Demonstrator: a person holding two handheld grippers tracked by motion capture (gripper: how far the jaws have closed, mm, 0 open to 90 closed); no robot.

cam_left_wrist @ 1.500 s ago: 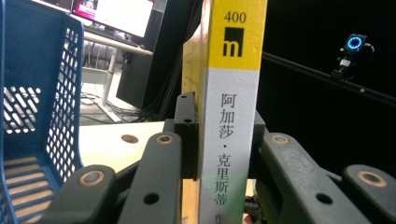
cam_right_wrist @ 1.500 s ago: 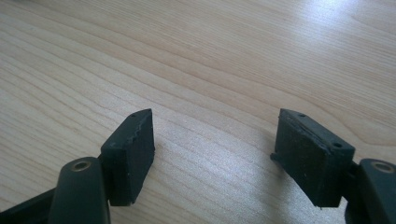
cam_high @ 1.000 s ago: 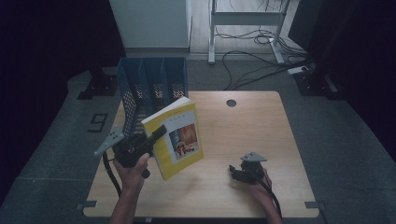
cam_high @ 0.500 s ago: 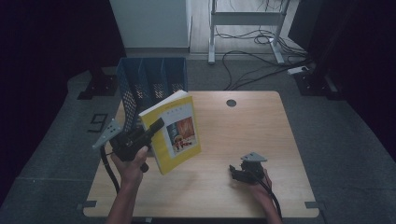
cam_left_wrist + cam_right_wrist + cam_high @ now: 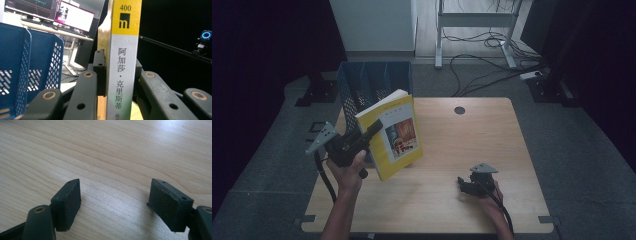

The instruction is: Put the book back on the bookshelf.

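High view: left gripper [image 5: 373, 129] has raised the book [image 5: 394, 132] slightly.

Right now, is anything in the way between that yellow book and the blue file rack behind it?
Nothing visible. The left gripper holds the yellow book upright by its spine, just in front of the blue rack, whose open slots look empty.
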